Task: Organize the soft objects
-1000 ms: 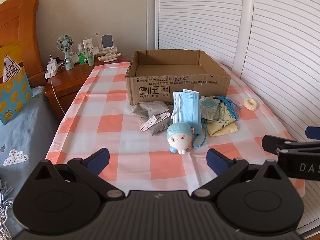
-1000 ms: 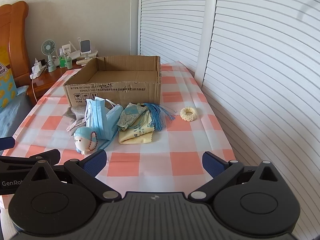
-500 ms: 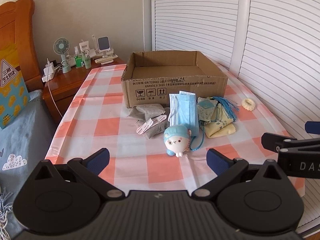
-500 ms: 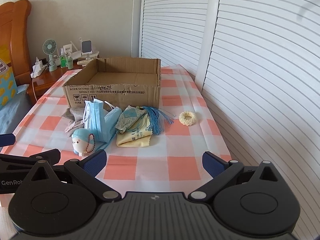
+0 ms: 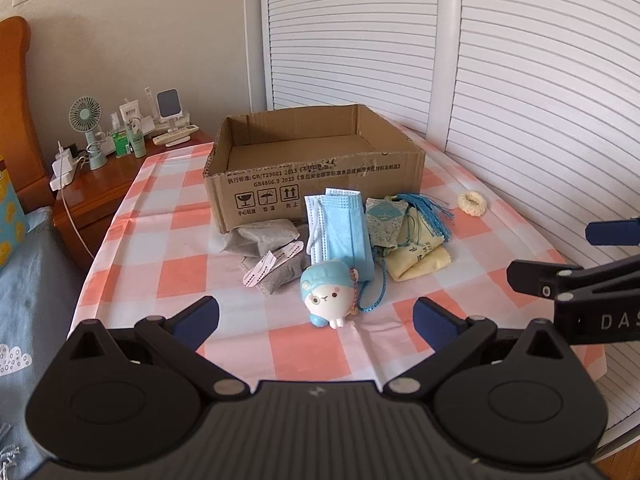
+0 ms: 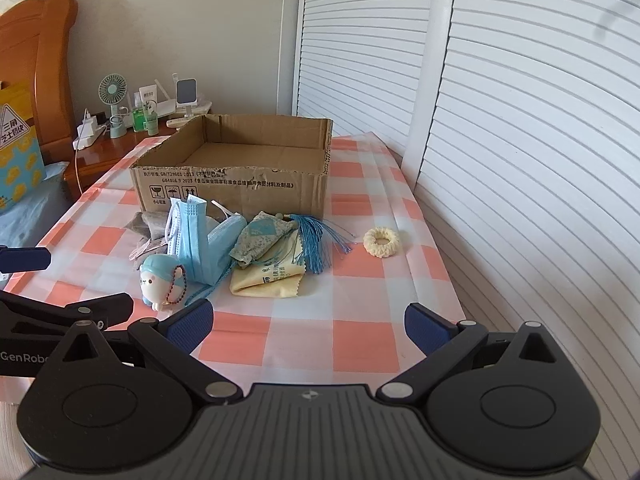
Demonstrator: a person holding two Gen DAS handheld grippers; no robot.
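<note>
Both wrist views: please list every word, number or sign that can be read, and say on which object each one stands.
"GB4806.9 2023", with three handling pictograms below: brown cardboard box front wall; its other Chinese print is too blurred.
"DAS": right gripper body, cut by the frame edge.
"GenRobo": left gripper body, also cut off.
Chinese characters in a warning triangle: yellow paper bag, not readable with certainty.
Yellow cloth print: too small.

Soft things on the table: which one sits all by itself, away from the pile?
The cream scrunchie. It lies alone on the checkered cloth, toward the shutter doors, while the masks, pouch and plush toy crowd together before the box.
</note>
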